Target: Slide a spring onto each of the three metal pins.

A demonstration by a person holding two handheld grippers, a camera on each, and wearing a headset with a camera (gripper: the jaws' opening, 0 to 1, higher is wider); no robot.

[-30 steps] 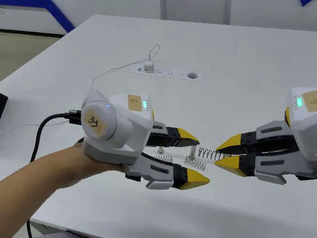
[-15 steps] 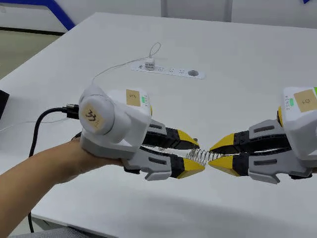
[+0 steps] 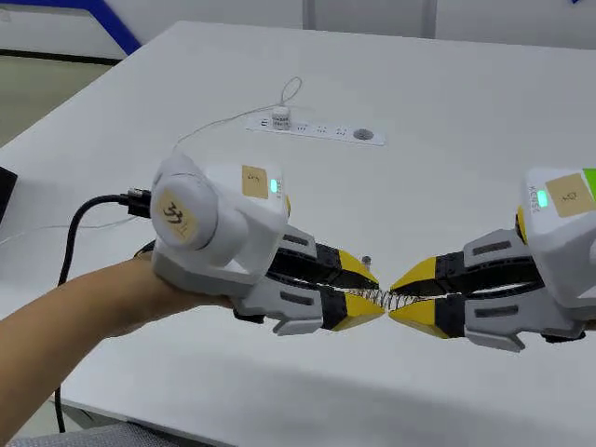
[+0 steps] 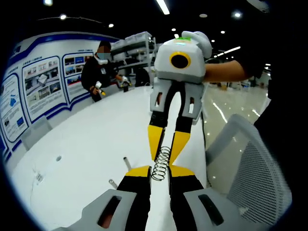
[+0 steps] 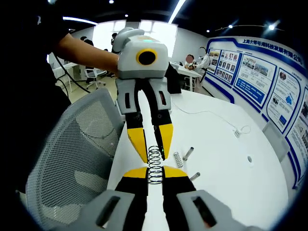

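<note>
1 spring hangs above the surface near its front edge, the left tongs and right tongs each pinching an end, seemingly a handover; next, 1 pair should release while the other threads it onto a bare pin.

Round cap sticker: a tan sticker on the round end cap of the left gripper, well left of the spring, carries two handwritten black digits. The first is a 3; the second could be a 3 or a 7.
Top sticker: a second tan sticker on the same housing, up and left of the spring, bears a small mark too faint to read.
Right gripper sticker: a tan sticker on the right gripper, up and right of the spring, shows one small unreadable mark.
Side print: a vertical line of tiny letters beside that sticker is too small to read.
Wall boards: blue-framed display boards far beyond the spring carry a white heading in Chinese characters, too small to read.
</note>
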